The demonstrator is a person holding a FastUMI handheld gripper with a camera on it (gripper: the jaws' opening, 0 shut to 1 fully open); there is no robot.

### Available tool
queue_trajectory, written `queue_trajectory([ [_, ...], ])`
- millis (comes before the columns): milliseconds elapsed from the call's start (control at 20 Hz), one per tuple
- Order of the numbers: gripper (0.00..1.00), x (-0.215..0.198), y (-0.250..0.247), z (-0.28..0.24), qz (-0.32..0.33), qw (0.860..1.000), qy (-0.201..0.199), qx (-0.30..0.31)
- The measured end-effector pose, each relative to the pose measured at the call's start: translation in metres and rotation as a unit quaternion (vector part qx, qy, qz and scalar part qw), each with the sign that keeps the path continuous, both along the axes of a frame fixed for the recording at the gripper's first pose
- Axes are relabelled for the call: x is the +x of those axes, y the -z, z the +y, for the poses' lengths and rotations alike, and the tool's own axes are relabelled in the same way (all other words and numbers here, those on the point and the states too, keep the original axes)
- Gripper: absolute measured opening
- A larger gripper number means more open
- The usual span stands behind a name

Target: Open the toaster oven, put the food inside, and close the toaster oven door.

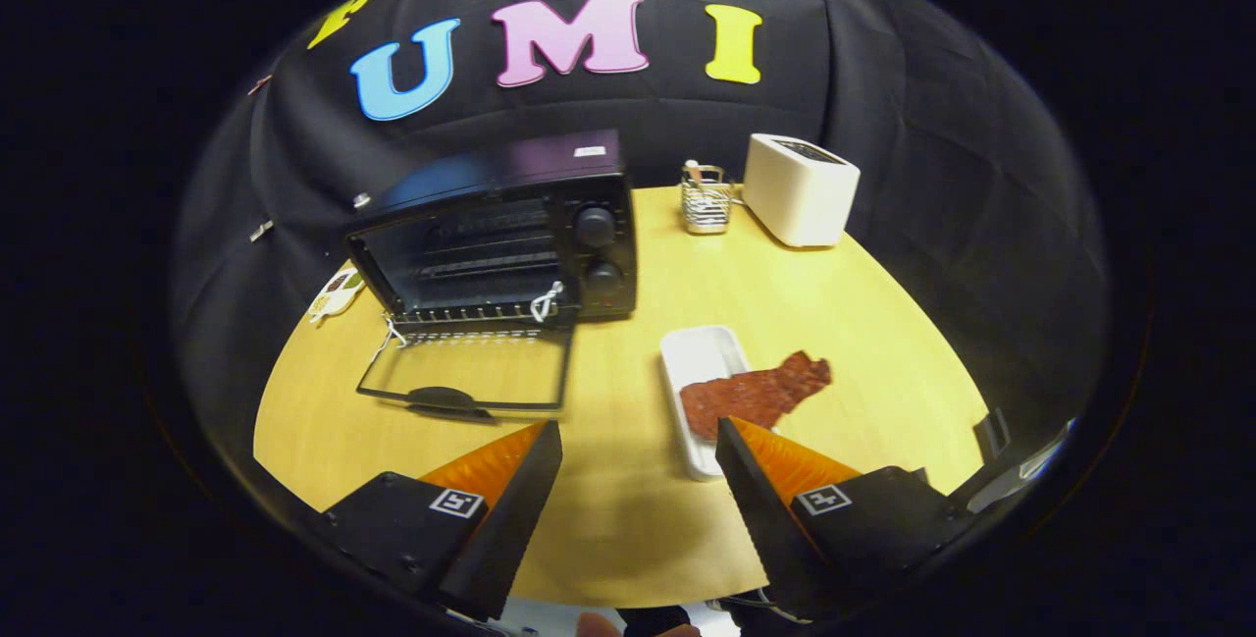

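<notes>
Now: jaws spread wide, holding nothing.
Food (754,394) lies on a white tray (699,362) just beyond the right jaw; toaster oven (510,235), door down, sits far left.

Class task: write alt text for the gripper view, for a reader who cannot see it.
The open gripper hovers above a wooden table, nothing between its fingers. Just ahead lies a reddish slice of food partly on a white tray; beyond stands a black toaster oven, door folded down.

Even overhead light, sharp centre, strong fisheye bending at edges, soft shadows on table (628,519)
</notes>
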State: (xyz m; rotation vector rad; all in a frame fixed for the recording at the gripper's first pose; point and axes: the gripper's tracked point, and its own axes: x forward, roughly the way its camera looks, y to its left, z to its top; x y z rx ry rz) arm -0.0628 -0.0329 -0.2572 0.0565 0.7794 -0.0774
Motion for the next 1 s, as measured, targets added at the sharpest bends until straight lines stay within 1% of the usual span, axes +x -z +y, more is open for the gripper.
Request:
queue_trajectory([
  [150, 1.0, -0.003, -0.006, -0.042, 0.011, 1.0, 0.014, 0.02],
  [350, 1.0, -0.009, 0.001, -0.081, 0.037, 0.997, 0.027, 0.068],
  [500, 0.99, -0.009, 0.006, -0.097, 0.053, 0.994, 0.016, 0.098],
  [800, 0.99, -0.01, 0.027, -0.113, 0.095, 0.984, -0.002, 0.15],
  [1000, 0.99, 0.006, 0.04, -0.109, 0.109, 0.977, -0.019, 0.182],
])
